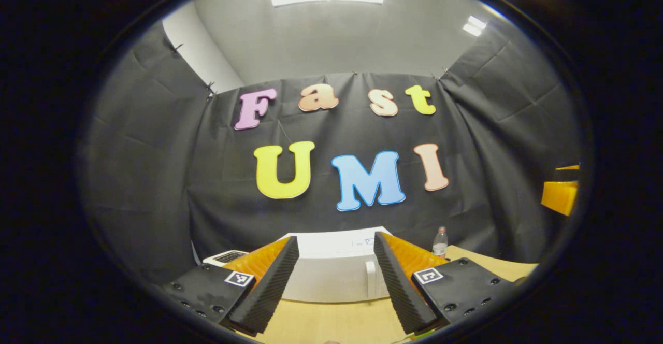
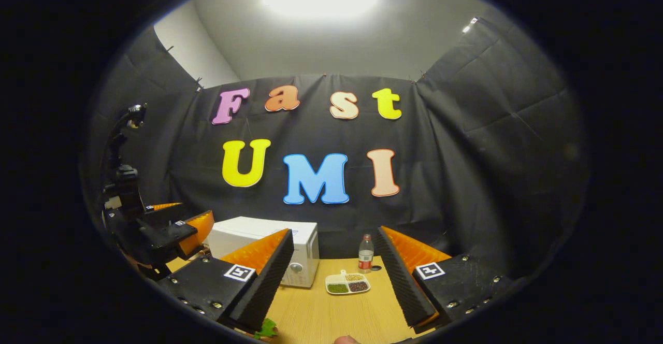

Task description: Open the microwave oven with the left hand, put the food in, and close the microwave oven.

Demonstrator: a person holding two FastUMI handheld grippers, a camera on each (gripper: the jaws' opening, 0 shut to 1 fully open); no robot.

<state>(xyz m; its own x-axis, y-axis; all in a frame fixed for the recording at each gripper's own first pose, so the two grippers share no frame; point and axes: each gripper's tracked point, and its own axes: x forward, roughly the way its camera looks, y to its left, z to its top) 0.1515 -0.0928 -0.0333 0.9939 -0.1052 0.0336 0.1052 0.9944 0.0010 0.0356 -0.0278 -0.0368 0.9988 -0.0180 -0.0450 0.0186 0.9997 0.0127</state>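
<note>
Left gripper view has the left gripper (image 1: pixel 336 282) spread apart, empty, facing the closed microwave (image 1: pixel 331 276) on the table (image 1: pixel 331 323). Right gripper (image 2: pixel 336 287) gapes too; the food tray (image 2: pixel 347 283) sits beside the microwave, near a bottle (image 2: pixel 365 253).

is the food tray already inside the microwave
No, in the right gripper view the food tray sits on the wooden table beside the microwave, in front of a bottle.
</note>
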